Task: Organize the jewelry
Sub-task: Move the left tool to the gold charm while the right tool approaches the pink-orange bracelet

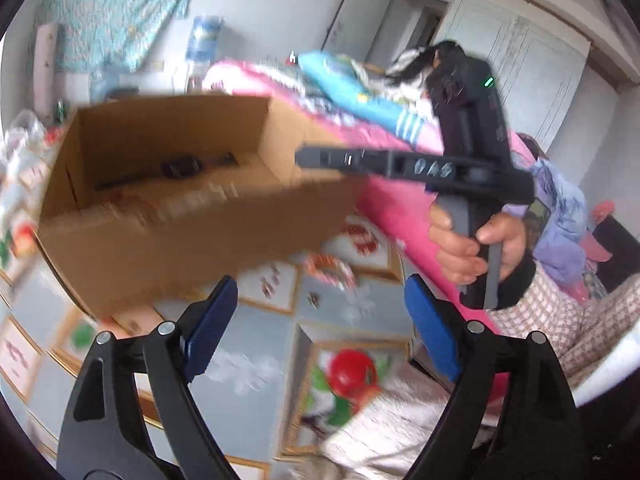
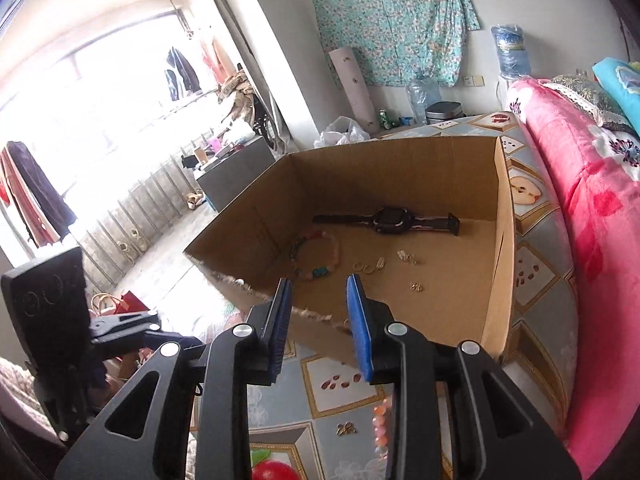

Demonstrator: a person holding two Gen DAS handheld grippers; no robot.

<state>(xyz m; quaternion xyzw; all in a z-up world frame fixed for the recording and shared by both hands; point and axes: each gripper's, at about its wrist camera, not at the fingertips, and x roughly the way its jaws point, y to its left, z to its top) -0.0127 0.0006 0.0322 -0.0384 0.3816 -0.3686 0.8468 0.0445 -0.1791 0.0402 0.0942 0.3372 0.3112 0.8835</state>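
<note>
The cardboard box [image 2: 400, 216] stands on the patterned bed sheet [image 2: 536, 264], and inside it lie a black smartwatch [image 2: 390, 220], a beaded bracelet [image 2: 316, 258] and small gold rings [image 2: 366, 267]. The right claw [image 2: 320, 322] is spread and empty, just over the box's torn near edge (the jewelry lies ahead of it). The left claw [image 1: 316, 332] is also spread, empty, beside the box. A gold earring [image 2: 346, 428] and a pink bead strand [image 2: 382, 424] lie on the sheet below the right claw.

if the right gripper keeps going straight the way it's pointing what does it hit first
Probably the torn near wall of the cardboard box, which sits right at the tips of the open right gripper. Depth is hard to judge; if it clears the edge, next comes the bead bracelet inside.
</note>
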